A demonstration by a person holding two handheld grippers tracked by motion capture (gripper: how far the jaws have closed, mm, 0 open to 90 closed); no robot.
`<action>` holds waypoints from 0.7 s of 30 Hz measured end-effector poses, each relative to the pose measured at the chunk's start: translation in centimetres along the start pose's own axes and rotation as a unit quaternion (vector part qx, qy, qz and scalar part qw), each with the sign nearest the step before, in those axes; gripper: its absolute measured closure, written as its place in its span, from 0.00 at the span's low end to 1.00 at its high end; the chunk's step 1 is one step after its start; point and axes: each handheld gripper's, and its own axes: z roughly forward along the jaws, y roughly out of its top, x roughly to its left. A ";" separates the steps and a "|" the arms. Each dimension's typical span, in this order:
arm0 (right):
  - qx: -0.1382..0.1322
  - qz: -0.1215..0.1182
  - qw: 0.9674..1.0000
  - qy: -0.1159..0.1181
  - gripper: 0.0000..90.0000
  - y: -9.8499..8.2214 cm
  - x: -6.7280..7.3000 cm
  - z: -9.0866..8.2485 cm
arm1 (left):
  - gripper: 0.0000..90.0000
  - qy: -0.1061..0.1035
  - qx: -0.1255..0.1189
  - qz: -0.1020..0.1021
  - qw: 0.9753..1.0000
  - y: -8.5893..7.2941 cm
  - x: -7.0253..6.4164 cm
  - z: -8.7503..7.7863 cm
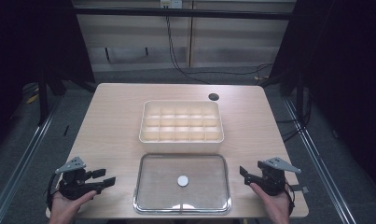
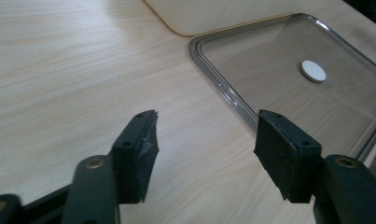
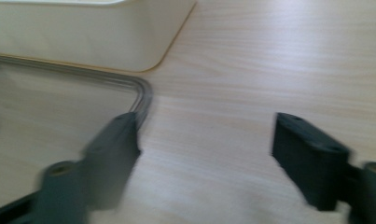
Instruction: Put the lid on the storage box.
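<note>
Item: white disc (image 1: 183,180), small, round, flat, lying mid clear tray (image 1: 148,205) (cream divider box (image 1: 181,135) just behind). Left tongs (image 1: 105,178) and right tongs (image 1: 244,175) are hovering open, empty, flanking the tray over bare worktop (image 1: 111,121).

We see a small white round disc (image 1: 183,180) lying in the clear rectangular tray (image 1: 148,205), which sits on the pale wooden table (image 1: 111,121) just before the cream compartmented plastic box (image 1: 181,138).
</note>
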 end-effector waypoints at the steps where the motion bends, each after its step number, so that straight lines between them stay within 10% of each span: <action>1: 0.000 0.000 1.000 0.000 0.37 0.0 0.0 0.0 | 0.45 0.000 0.000 0.000 1.000 0.0 0.0 0.0; 3: 0.013 0.021 0.999 0.023 0.30 0.1 -0.3 -0.1 | 0.45 0.001 0.003 0.004 1.000 0.0 -0.1 0.0; 11: 0.013 -0.039 0.999 -0.026 0.39 0.6 0.8 -1.2 | 0.51 -0.001 0.011 0.020 1.000 -0.1 -0.6 -0.1; 21: 0.038 -0.015 0.999 0.026 0.32 1.9 2.1 -0.4 | 0.52 0.004 0.012 0.031 0.999 1.3 -1.3 0.8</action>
